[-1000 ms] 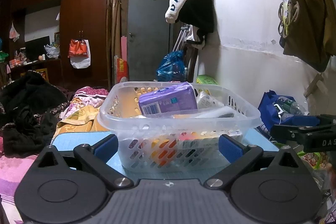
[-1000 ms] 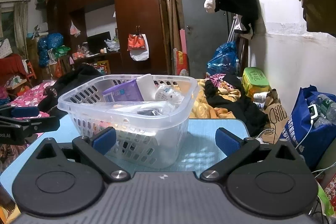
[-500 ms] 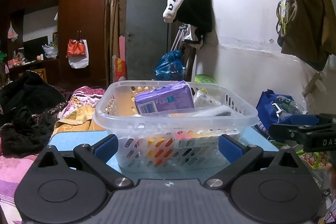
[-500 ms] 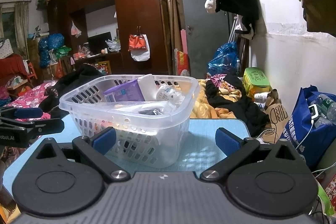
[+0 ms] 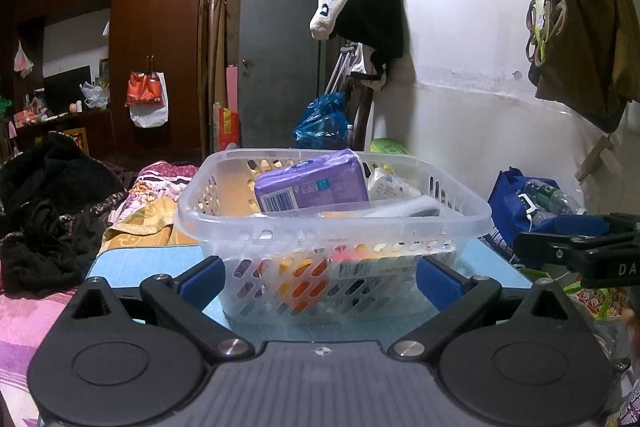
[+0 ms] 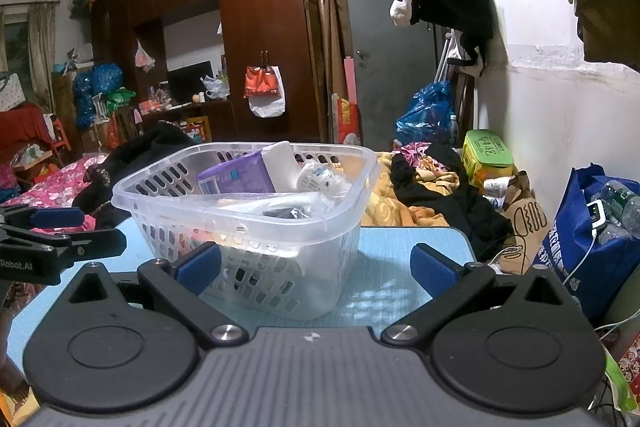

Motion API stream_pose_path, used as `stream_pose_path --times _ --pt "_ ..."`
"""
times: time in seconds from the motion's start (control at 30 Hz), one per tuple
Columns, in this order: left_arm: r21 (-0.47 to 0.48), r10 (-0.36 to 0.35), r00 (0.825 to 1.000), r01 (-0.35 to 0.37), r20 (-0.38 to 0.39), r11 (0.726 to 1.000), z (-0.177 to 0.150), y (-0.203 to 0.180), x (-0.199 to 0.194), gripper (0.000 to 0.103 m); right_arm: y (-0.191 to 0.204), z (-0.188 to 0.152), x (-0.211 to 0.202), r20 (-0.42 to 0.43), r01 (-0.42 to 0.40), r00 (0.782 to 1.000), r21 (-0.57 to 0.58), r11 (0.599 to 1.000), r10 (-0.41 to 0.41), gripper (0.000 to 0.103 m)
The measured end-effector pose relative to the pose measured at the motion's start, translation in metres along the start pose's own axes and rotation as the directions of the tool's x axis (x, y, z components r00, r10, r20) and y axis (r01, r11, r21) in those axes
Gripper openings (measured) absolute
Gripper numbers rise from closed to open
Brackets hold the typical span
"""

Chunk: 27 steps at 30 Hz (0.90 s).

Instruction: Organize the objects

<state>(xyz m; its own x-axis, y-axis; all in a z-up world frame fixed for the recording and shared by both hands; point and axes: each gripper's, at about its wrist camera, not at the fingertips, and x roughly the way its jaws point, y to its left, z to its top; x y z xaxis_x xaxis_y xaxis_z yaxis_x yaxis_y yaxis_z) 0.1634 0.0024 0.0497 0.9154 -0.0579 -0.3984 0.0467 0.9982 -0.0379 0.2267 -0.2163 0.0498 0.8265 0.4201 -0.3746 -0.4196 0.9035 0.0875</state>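
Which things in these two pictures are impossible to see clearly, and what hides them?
- Left wrist view: items low in the basket show only as orange and red patches through its perforated wall.
- Right wrist view: the dark item is blurred under clear wrap.
- Both views: the purple pack print is too small to read.
- Right gripper is cut off by the left view's edge.

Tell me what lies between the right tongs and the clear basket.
Only bare blue tabletop, as the right wrist view shows. The right tongs stand open just short of the clear basket, holding nothing.
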Motion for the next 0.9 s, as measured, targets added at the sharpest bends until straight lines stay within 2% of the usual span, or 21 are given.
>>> stream_pose_path --times 0.8,0.9 --pt "-0.003 -0.007 1.000 0.007 -0.003 1.000 -0.0016 -0.0033 0.0026 0.102 0.0008 -0.0004 -0.0005 -0.003 -0.001 1.000 -0.003 1.000 0.001 0.103" --pt "0.024 0.005 1.000 -0.005 0.008 1.000 -0.0026 -0.0063 0.0009 0.102 0.0010 -0.0005 -0.0006 -0.003 -0.001 1.000 -0.003 1.000 0.001 0.103"
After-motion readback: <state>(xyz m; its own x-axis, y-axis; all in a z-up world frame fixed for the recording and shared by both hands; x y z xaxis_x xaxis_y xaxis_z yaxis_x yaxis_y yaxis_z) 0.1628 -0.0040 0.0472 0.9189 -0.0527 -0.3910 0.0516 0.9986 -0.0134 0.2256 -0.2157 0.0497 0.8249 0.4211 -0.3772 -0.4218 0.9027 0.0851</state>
